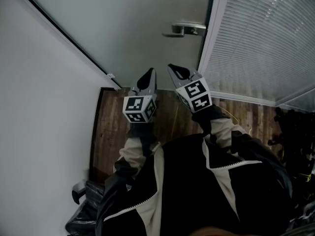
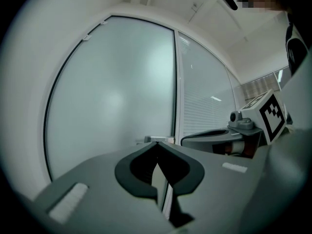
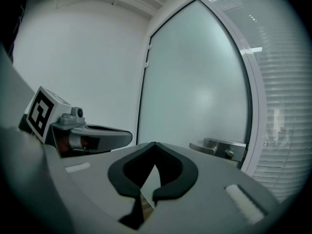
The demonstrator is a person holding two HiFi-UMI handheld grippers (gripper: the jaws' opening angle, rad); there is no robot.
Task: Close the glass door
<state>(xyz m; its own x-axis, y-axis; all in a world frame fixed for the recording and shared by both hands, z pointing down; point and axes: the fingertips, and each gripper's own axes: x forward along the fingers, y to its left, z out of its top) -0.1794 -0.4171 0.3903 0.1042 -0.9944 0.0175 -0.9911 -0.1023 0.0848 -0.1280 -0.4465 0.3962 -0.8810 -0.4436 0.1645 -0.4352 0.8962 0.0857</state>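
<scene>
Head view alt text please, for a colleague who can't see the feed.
A frosted glass door with a metal lever handle near its right edge fills the top; the left gripper and right gripper hang side by side below the handle, jaws shut, holding nothing. White wall at left, blinds panel at right, wooden floor beneath.

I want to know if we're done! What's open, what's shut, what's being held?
Frosted glass door: looks shut against its frame.
Silver lever handle: level, untouched.
Left gripper: shut, empty.
Right gripper: shut, empty.
White slatted blinds: lowered.
</scene>
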